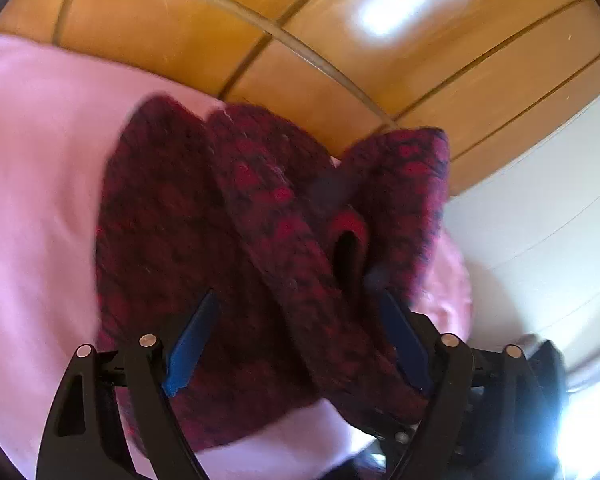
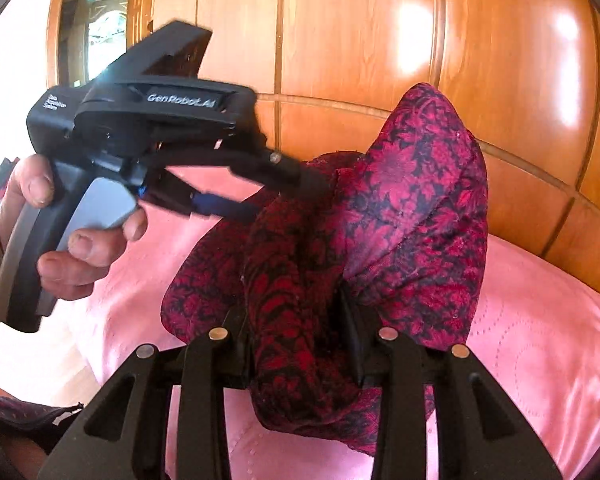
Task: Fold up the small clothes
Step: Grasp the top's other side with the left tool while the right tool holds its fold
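Note:
A dark red and black floral garment (image 1: 260, 240) is lifted in bunched folds above a pink bedspread (image 1: 32, 200). My left gripper (image 1: 296, 300) has its blue-padded fingers (image 1: 192, 340) spread wide, with the cloth lying between them; no pinch shows. In the right wrist view the garment (image 2: 400, 208) stands up in a peak. My right gripper (image 2: 296, 312) is shut on a rolled fold of it. The left gripper (image 2: 268, 200) also shows there, held by a hand, its tips at the cloth's upper left edge.
A glossy wooden headboard (image 2: 360, 40) rises behind the bed. The pink bedspread (image 2: 540, 340) spreads right and below. A dark framed opening (image 2: 92, 32) is at far left. A white wall (image 1: 540, 220) is on the right in the left wrist view.

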`<move>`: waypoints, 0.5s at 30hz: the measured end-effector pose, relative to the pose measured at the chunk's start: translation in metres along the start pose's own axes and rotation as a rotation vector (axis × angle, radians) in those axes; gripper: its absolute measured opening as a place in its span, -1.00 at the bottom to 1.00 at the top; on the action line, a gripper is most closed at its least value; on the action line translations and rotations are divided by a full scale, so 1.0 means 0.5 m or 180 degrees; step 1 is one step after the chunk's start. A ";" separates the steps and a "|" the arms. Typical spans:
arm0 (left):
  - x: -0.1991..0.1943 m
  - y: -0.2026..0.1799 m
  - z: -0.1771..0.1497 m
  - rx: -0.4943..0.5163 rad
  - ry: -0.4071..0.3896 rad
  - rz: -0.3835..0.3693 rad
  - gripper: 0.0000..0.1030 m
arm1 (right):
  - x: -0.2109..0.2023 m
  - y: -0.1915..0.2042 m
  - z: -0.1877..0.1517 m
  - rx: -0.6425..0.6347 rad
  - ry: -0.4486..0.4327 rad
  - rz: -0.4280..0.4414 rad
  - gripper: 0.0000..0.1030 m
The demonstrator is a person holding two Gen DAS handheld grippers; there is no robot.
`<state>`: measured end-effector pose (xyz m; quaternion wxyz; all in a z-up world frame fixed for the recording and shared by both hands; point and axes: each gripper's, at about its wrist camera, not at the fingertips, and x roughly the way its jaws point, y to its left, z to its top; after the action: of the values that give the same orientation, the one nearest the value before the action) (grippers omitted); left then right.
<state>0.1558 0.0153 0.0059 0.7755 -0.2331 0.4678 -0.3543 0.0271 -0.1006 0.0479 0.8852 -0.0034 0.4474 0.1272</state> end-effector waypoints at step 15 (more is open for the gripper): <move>0.105 -0.052 0.000 0.0277 0.0270 -0.0019 -0.06 | -0.026 0.018 -0.038 -0.0270 -0.0058 -0.0127 -0.31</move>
<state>0.1636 -0.0417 -0.0054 0.7633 -0.1853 0.4837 -0.3862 0.0027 -0.0969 0.0480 0.8907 -0.0487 0.4334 0.1284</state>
